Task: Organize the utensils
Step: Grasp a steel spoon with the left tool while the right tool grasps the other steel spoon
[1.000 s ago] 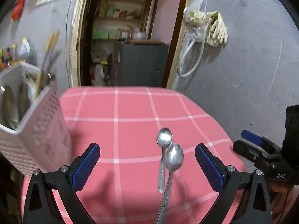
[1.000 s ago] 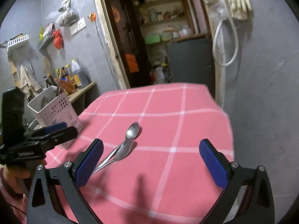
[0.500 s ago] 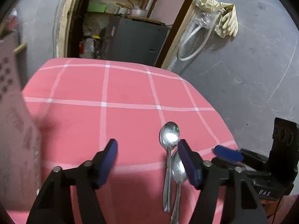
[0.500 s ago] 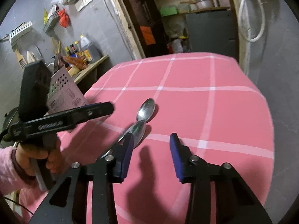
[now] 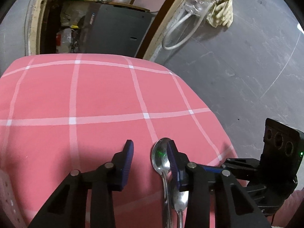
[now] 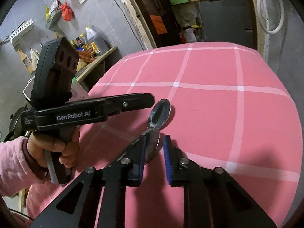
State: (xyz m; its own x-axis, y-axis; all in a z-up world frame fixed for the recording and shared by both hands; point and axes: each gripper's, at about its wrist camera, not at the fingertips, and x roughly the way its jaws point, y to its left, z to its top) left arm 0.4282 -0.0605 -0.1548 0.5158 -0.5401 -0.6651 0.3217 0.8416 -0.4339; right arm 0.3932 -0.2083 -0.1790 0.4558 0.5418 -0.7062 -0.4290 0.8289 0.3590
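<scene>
Two steel spoons lie side by side on the pink checked tablecloth (image 5: 95, 98). The far spoon (image 5: 160, 157) (image 6: 161, 111) has its bowl just left of my left gripper's right finger. The near spoon (image 5: 180, 201) (image 6: 153, 142) lies partly under that finger. My left gripper (image 5: 150, 157) is half closed and empty, its gap left of the spoons. My right gripper (image 6: 154, 152) is narrowly open, low over the near spoon's bowl, holding nothing. The left gripper also shows in the right wrist view (image 6: 133, 100).
A pale perforated utensil basket (image 5: 7, 199) shows at the left edge. The table's right edge (image 5: 218, 117) drops off to a grey floor. A doorway with a dark cabinet (image 5: 114, 30) lies beyond the table. A counter with bottles (image 6: 91, 45) stands at left.
Both grippers have narrowed from wide open and moved forward and down to the spoons. The basket has slid almost out of the left wrist view.
</scene>
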